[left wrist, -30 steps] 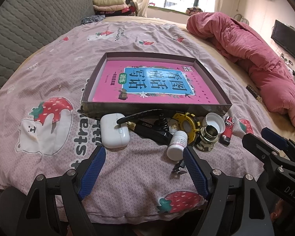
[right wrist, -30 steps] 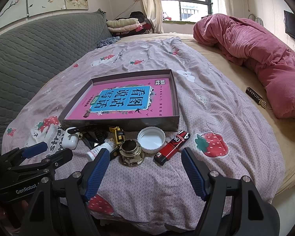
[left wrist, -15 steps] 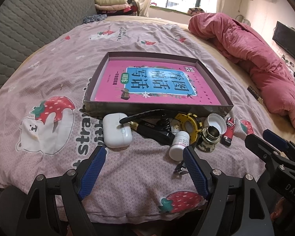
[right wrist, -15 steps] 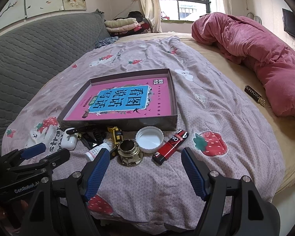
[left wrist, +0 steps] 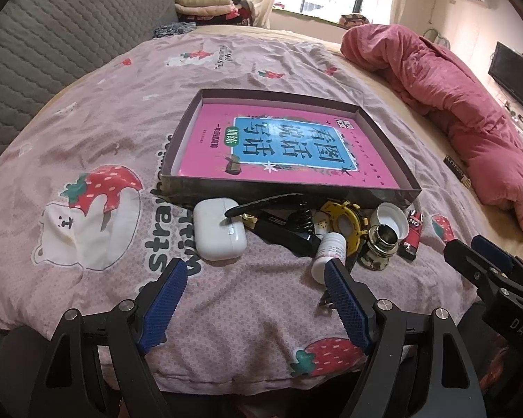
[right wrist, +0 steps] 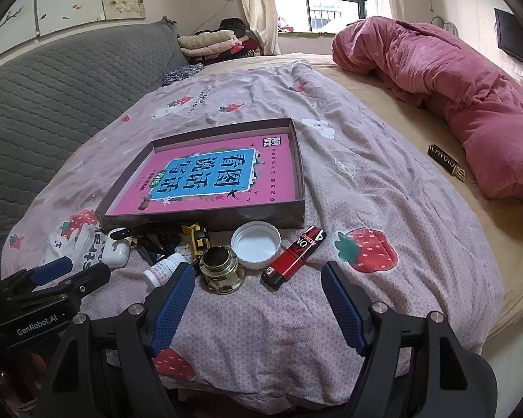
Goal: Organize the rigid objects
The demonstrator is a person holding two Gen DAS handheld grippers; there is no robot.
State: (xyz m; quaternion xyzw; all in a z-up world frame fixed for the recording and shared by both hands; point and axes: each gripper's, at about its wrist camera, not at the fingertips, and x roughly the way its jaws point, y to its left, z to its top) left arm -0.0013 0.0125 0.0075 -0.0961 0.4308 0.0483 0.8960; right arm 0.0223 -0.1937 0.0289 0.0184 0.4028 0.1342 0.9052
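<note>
A shallow box (left wrist: 289,188) (right wrist: 205,216) with a pink book (left wrist: 282,146) inside lies on the bed. In front of it lies a pile: a white earbud case (left wrist: 218,233) (right wrist: 116,249), a black tool (left wrist: 282,235), a yellow ring piece (left wrist: 345,221), a small white bottle (left wrist: 327,256) (right wrist: 164,271), a glass jar (left wrist: 381,247) (right wrist: 221,271), a white lid (left wrist: 390,217) (right wrist: 256,244) and a red lighter (left wrist: 413,233) (right wrist: 294,256). My left gripper (left wrist: 254,296) is open, just short of the pile. My right gripper (right wrist: 258,299) is open, near the jar and lighter.
A pink-patterned sheet (left wrist: 122,139) covers the bed. A red quilt (right wrist: 453,80) is bunched at the right. A dark flat bar (right wrist: 446,162) lies beside it. A grey headboard (left wrist: 52,41) stands at the left, with folded clothes (right wrist: 212,40) at the back.
Both grippers have drifted slightly toward the pile. Both stay open and nothing has been picked up.
</note>
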